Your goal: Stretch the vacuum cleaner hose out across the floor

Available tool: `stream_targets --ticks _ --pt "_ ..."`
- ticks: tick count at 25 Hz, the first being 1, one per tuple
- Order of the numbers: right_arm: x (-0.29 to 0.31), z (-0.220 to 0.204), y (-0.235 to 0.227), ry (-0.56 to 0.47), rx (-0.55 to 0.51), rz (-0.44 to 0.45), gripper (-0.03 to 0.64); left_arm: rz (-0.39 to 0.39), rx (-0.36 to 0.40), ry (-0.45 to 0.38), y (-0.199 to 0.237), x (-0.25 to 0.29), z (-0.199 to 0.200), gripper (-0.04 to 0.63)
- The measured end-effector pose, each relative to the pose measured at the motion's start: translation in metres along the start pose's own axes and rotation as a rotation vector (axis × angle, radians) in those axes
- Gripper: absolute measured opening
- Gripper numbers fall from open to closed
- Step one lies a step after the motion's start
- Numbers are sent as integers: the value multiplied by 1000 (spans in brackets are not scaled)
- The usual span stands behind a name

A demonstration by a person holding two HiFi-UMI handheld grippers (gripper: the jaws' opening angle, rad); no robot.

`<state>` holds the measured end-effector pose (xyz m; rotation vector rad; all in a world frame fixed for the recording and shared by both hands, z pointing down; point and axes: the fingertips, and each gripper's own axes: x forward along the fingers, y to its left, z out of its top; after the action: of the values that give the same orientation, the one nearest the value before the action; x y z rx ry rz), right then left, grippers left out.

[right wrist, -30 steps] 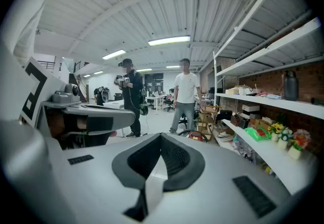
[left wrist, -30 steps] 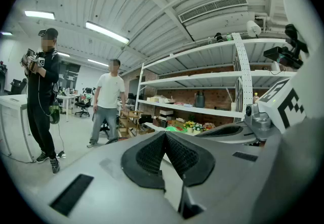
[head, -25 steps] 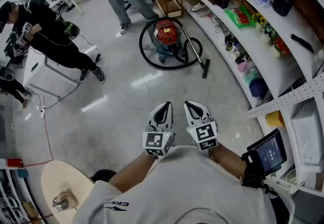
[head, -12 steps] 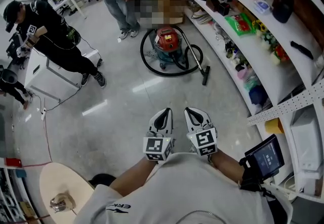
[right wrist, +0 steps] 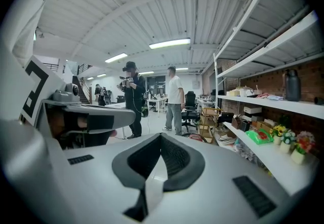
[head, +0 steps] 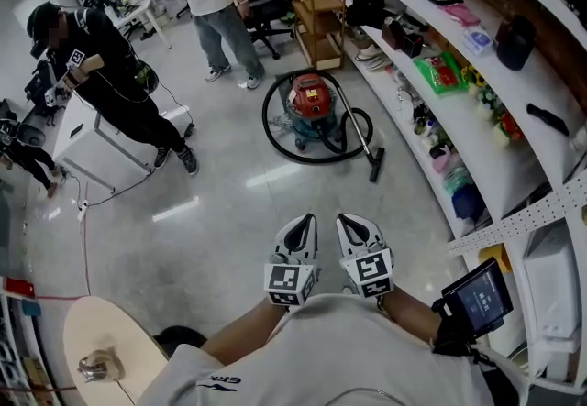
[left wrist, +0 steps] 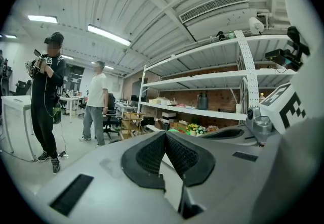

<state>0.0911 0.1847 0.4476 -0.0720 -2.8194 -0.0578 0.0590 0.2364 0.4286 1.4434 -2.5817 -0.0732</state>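
The long shelf (head: pixel 500 134) on the right carries small goods, among them a green packet (head: pixel 438 71) and a dark jug (head: pixel 514 40); most are too small for us to name. The red vacuum cleaner (head: pixel 310 102) stands far ahead on the floor (head: pixel 229 212), its black hose (head: pixel 264 118) coiled round it, partly hidden behind the canister. We hold the left claw (head: pixel 301 221) and right claw (head: pixel 352 221) side by side near our chest, pointing toward it, both clenched on nothing.

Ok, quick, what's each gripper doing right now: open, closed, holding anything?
Left gripper: closed, holding nothing.
Right gripper: closed, holding nothing.
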Motion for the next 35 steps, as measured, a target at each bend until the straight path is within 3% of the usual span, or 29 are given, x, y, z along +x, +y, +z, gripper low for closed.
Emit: stream_targets --ticks 17,25,35 --pt "-2 2 -27 -5 -17 56 -3 39 5 -9 -19 20 8 2" --pt "43 9 -48 12 -15 19 -3 14 -17 -14 14 63 12 2" --pt "135 48 -58 10 -29 -26 -3 -34 -24 -36 92 118 37 2"
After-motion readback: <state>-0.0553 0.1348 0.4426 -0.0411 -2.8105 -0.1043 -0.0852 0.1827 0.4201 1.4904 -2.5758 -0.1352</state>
